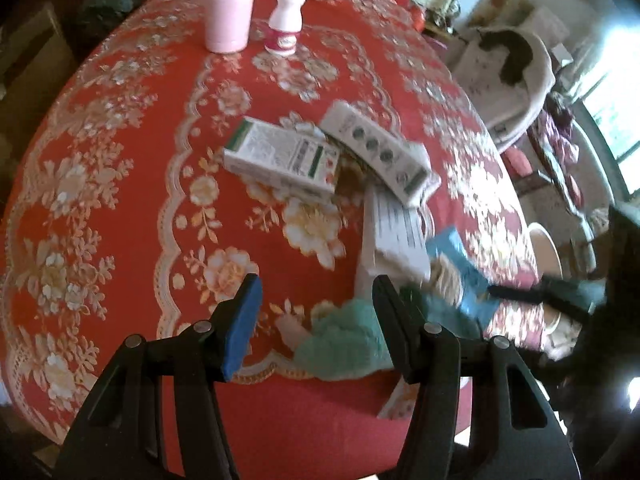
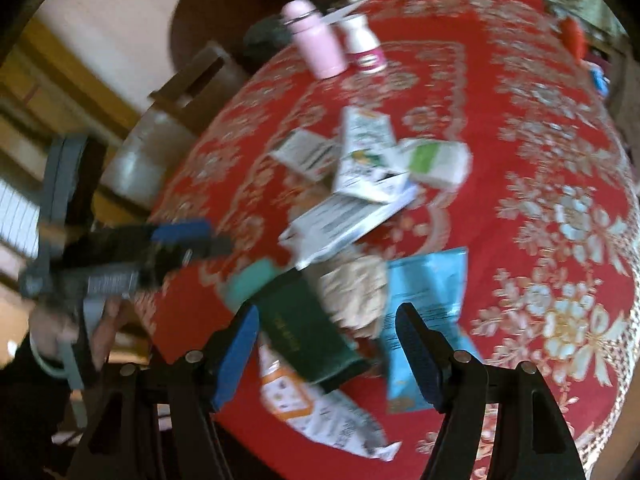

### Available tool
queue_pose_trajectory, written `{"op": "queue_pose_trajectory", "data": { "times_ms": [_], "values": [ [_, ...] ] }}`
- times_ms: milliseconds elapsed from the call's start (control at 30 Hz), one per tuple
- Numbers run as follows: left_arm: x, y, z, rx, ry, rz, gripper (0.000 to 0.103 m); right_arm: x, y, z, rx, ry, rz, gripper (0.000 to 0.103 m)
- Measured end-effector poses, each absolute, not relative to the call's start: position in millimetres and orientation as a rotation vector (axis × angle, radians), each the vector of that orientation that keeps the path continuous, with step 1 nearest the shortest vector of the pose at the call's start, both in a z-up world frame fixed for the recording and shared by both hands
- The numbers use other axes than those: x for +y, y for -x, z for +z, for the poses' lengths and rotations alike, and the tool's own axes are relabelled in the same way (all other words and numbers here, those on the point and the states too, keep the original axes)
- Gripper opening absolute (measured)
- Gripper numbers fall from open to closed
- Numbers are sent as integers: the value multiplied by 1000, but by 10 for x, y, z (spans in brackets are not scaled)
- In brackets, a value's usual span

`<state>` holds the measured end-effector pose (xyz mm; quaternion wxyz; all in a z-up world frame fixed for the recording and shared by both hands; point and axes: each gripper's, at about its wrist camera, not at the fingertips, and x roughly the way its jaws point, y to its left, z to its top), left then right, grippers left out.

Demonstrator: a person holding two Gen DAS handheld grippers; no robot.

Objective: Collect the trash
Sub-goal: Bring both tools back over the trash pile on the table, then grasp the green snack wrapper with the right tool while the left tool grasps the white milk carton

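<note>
Left wrist: our left tongs [image 1: 316, 300] hang spread above the red counter [image 1: 120, 184]; our right tongs [image 2: 326, 326], also spread and empty, hover over wrappers [image 2: 424, 292].

Open red tablecloth [image 1: 132, 216] is seen from 7 to 11 o'clock of the left gripper [image 1: 316, 308], free for passage. At 12 to 2 o'clock the way is blocked by stacked cartons [image 1: 280, 156] and a blue packet [image 1: 460, 276]. A pink bottle [image 1: 230, 8] and white bottle [image 1: 285, 20] stand upright at far 12 o'clock, just beside each other.
</note>
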<state>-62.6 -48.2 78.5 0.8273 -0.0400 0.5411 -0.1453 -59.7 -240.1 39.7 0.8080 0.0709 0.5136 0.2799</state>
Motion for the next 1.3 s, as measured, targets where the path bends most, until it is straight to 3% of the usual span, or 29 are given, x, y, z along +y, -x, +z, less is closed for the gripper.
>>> {"op": "queue_pose_trajectory", "data": {
  "times_ms": [300, 400, 500, 633, 1000, 1100, 1167, 1200, 1233, 1300],
  "values": [
    [-522, 531, 854, 1137, 159, -292, 56, -2078, 611, 186, 1128, -5, 640, 53],
    [-548, 534, 846, 1143, 166, -294, 56, -2067, 545, 109, 1135, -6, 640, 41],
    [-581, 517, 862, 1138, 172, -301, 56, -2092, 551, 112, 1121, -15, 633, 14],
    [-631, 440, 885, 1129, 202, -307, 56, -2219, 604, 297, 1065, -29, 641, 11],
    [-945, 204, 896, 1123, 226, -323, 56, -2695, 460, 347, 1042, -41, 409, 11],
    [-975, 157, 882, 1121, 224, -312, 56, -2909, 468, 382, 1025, -171, 460, 12],
    [-982, 106, 858, 1126, 238, -299, 56, -2905, 491, 428, 1030, -184, 500, 34],
    [-986, 83, 852, 1127, 247, -295, 56, -2867, 508, 444, 1034, -171, 519, 54],
    [-990, 56, 845, 1127, 258, -290, 56, -2812, 541, 464, 1026, -159, 547, 59],
    [-997, -1, 840, 1119, 283, -270, 56, -2705, 593, 470, 1023, -151, 592, 59]
  ]
}}
